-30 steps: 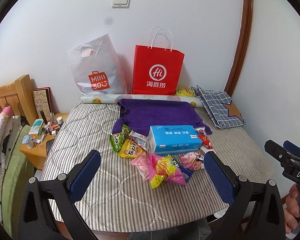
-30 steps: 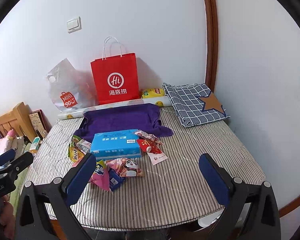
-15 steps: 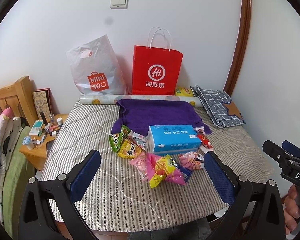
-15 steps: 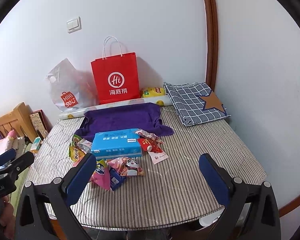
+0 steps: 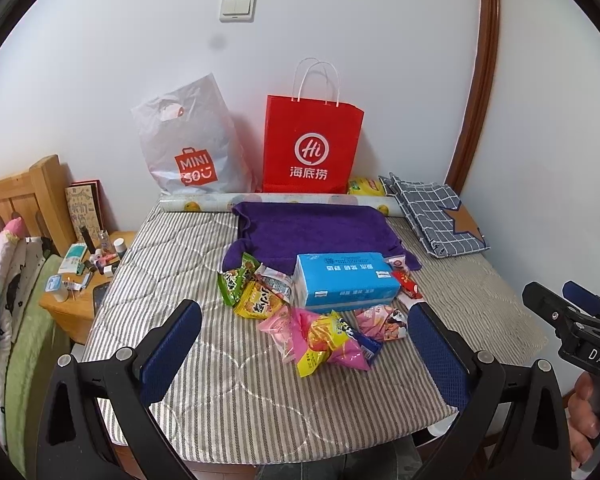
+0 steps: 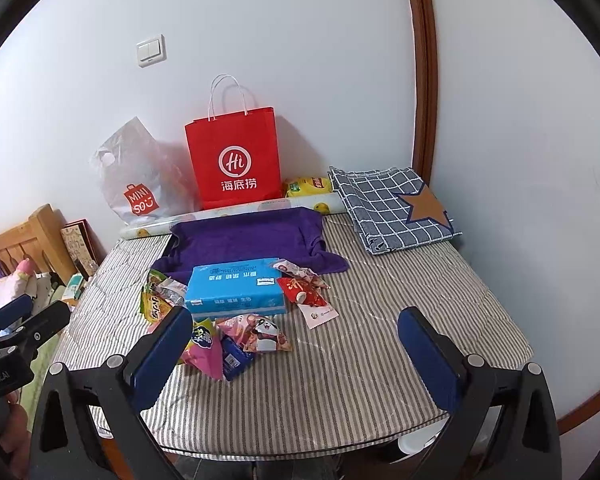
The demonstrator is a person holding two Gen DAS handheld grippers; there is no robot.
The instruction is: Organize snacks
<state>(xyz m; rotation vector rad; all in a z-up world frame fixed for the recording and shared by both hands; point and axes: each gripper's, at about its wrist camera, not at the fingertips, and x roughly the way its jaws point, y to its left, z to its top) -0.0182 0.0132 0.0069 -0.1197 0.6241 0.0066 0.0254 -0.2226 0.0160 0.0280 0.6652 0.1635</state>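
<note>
Both tools hang short of the striped, quilted bench right now. My left hand-held gripper has its blue pads spread wide with nothing between them, and my right hand-held gripper is just as wide and just as empty, framing the pile so I can choose a first piece.

My landmark is the light-blue rectangular tissue pack. The crinkly foil snack packets lie heaped just in front of it, pink and yellow ones overlapping, with a green and a yellow packet touching its left end and a red sachet against its right end. Not one is sorted yet.

Behind the pack a purple towel lies flat, and beyond that a red paper carrier bag and a grey plastic shopping bag lean upright on the wall, probably where things could go. Far right of the pack lies a folded checked cloth.

The pack itself sits in my way: it crowds the packets from behind, so I judge a reach from the front is cleanest.
</note>
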